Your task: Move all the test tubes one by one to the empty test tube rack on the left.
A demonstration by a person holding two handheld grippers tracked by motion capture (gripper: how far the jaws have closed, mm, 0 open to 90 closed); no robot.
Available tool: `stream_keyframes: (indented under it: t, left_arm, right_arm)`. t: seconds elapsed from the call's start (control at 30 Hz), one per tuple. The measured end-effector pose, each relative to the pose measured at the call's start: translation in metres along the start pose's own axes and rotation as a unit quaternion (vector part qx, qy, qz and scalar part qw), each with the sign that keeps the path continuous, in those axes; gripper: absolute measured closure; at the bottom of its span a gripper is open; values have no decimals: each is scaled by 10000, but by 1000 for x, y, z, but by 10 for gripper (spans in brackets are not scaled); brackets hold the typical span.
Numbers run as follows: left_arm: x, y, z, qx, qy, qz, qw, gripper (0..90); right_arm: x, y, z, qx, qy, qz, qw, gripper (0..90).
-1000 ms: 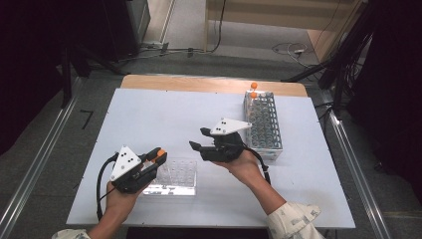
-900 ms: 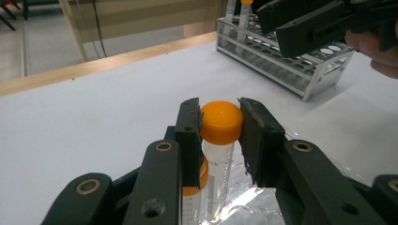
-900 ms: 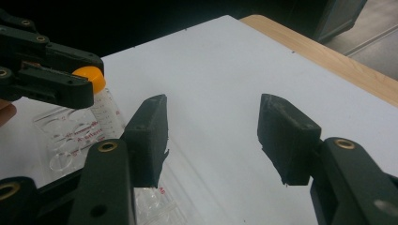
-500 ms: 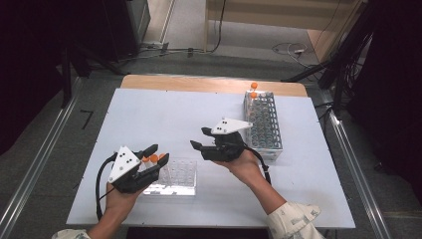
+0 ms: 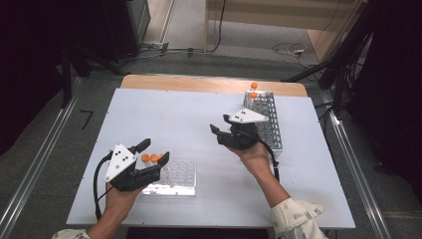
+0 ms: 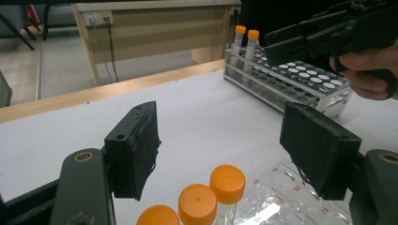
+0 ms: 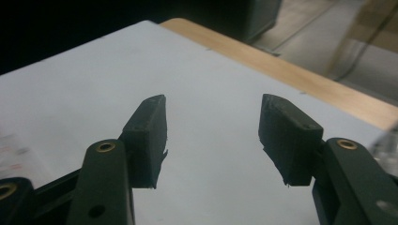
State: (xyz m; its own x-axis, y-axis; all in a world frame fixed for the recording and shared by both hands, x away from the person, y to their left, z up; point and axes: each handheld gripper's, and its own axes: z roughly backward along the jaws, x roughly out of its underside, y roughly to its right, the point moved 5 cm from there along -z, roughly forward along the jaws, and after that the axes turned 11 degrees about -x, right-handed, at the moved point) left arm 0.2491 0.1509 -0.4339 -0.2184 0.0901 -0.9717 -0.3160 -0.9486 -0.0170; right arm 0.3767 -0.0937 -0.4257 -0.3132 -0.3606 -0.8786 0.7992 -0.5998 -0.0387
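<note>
My left gripper (image 5: 152,152) (image 6: 220,136) stands open at the near left, over the left end of a clear plastic rack (image 5: 176,178) (image 6: 293,187). Its jaws have just been opening. Three orange-capped tubes (image 6: 227,178) stand in that rack below the gap, and neither pad presses on them. My right gripper (image 5: 219,131) (image 7: 211,108) is open and empty, held above the white table (image 5: 164,119) just left of the metal tube rack (image 5: 266,119) (image 6: 300,75). Two orange-capped tubes (image 5: 254,89) (image 6: 246,35) stand at the metal rack's far end.
A wooden strip (image 5: 199,82) (image 7: 291,70) runs along the table's far edge. Rails flank the table on both sides. The right gripper (image 6: 328,33) and its hand hang over the metal rack in the left gripper view.
The left gripper's jaws went from shut at an orange-capped tube to wide apart, leaving the tube standing in the clear rack. The right gripper shifted a little right, toward the metal rack.
</note>
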Motion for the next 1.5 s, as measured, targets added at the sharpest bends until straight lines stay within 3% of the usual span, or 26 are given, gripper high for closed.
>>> stream_keyframes:
  t: [0.1, 0.23, 0.4, 0.53, 1.03, 1.4, 1.5]
  left_arm:
    - [-2, 0, 0, 7, 31, 8, 10000, 283]
    - [-2, 1, 0, 29, 28, 11, 10000, 274]
    - [-3, 1, -1, 11, 48, 2, 10000, 252]
    - [-3, 0, -2, 9, 16, 3, 10000, 220]
    - [-3, -3, -4, -62, -19, 29, 10000, 207]
    - [-2, -3, -5, -63, -41, 18, 10000, 208]
    - [-1, -4, -5, -59, -38, 23, 10000, 208]
  right_arm:
    - [1, 23, 5, 426, 105, -158, 9989, 407]
    - [4, 54, 11, 953, 199, -312, 9948, 412]
    - [11, 79, 10, 1347, 59, -447, 9899, 412]
    - [14, 92, 10, 1508, 9, -498, 9873, 412]
    - [20, 139, 2, 1942, -238, -839, 9771, 437]
    - [20, 147, -12, 1818, -537, -845, 9782, 486]
    - [19, 147, -14, 1796, -501, -824, 9790, 509]
